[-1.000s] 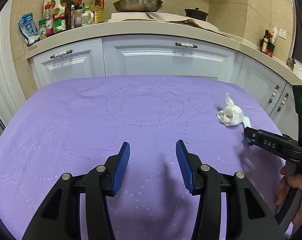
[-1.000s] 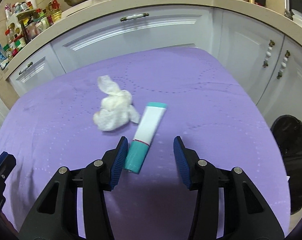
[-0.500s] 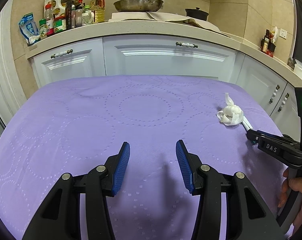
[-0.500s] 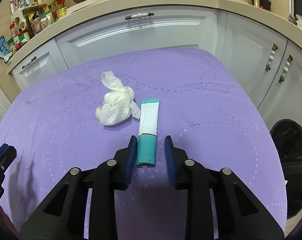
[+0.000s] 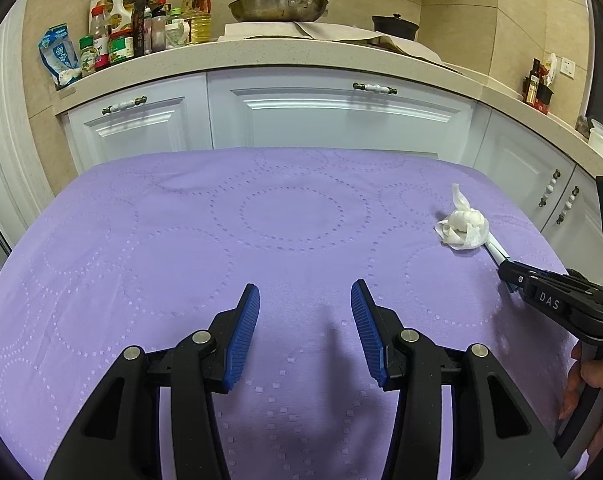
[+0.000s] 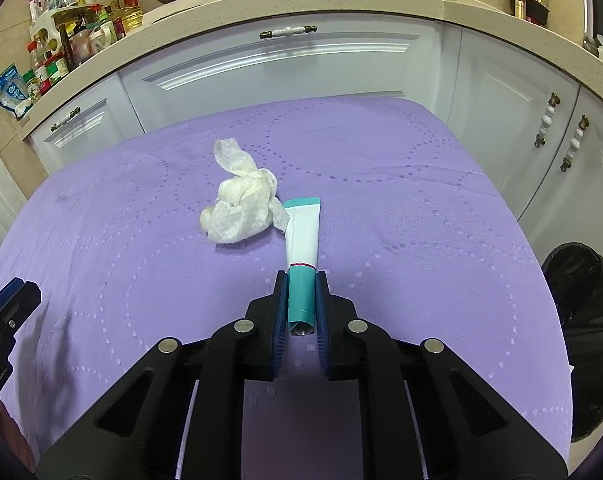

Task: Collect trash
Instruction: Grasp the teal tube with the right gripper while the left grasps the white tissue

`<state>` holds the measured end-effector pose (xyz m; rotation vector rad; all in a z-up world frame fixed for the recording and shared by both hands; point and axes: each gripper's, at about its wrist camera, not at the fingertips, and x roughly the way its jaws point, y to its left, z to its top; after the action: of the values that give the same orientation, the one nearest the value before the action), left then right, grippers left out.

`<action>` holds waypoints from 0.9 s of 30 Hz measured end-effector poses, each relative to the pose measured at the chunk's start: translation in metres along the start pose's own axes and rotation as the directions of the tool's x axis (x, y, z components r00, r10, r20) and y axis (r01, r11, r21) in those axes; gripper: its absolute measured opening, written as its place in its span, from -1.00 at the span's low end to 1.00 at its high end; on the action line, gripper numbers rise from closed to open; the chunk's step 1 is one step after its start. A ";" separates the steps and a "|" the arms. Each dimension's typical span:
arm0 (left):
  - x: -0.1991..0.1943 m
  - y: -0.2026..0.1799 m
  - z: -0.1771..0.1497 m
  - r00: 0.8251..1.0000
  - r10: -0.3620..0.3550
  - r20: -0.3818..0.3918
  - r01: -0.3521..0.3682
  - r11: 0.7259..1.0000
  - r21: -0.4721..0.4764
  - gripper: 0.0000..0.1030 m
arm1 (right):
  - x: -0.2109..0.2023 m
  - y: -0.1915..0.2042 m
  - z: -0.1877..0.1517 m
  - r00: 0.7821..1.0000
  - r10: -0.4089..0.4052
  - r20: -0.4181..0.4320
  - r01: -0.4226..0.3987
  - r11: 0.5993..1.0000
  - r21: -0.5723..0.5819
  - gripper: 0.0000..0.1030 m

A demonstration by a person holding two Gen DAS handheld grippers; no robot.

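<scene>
Two pieces of trash lay on the purple-clothed surface (image 6: 421, 208): a crumpled tissue (image 6: 241, 208) and, touching it, a white-and-teal tube (image 6: 302, 248). The right claw (image 6: 301, 304) had just been closing and now pinched the tube's teal end between its blue pads. The left claw (image 5: 305, 320) hung spread over bare cloth, well apart from both

Both views are evenly lit from overhead. Soft shadows are cast on the purple dotted tablecloth (image 5: 285, 216) beneath the black gripper arms. Glare is seen on the white glossy cabinet doors (image 5: 333, 120) behind the tablecloth. Strong fisheye bending and dark vignetted corners are present; focus is sharp throughout.
</scene>
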<state>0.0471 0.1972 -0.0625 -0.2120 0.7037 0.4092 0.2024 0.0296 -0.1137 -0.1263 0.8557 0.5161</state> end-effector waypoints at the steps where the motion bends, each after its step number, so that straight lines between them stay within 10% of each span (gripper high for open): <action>1: 0.000 0.000 0.000 1.000 0.000 0.000 0.000 1.000 0.000 -0.07 | 0.000 0.000 0.000 1.000 0.000 0.001 0.000 1.000 0.001 -0.75; 27: 0.009 -0.050 0.010 0.999 -0.047 -0.006 0.047 0.997 0.065 -0.07 | -0.019 -0.055 -0.002 0.998 -0.053 0.038 0.051 0.997 0.057 -0.77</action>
<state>0.0805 0.1578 -0.0585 -0.1680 0.7136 0.3407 0.2171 -0.0265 -0.1064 -0.0867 0.8258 0.4439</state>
